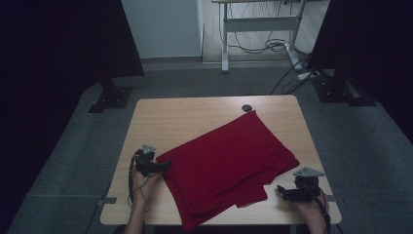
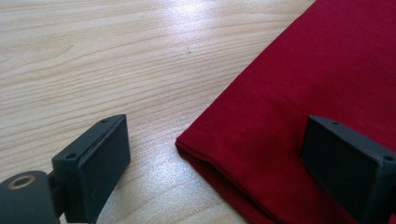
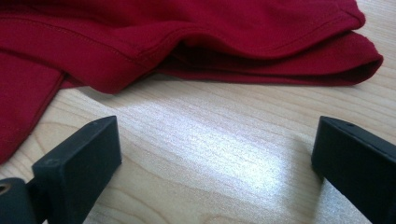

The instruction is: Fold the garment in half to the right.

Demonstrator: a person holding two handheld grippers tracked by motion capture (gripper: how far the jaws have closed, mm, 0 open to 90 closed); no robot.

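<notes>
Our left gripper [image 1: 163, 166] sits low on the table [image 1: 195, 109] with its jaws wide apart, straddling the near-left corner of the red cloth [image 1: 226, 163]: in the left gripper view one jaw stands over bare wood and the other over the fabric, with the folded corner [image 2: 187, 144] between them. Our right gripper [image 1: 282, 191] rests near the table's front right edge, its jaws also spread and holding nothing, facing the cloth's loose layered hems [image 3: 261, 51] just beyond them. The cloth lies folded and slanted across the middle of the table, its far corner near a small dark disc [image 1: 247, 107]. We judge it light, soft and limp; it will sag and unfold if lifted by one layer. So we should pinch through all the layers at the folded corner on the left, and gather the stacked hems together on the right.
</notes>
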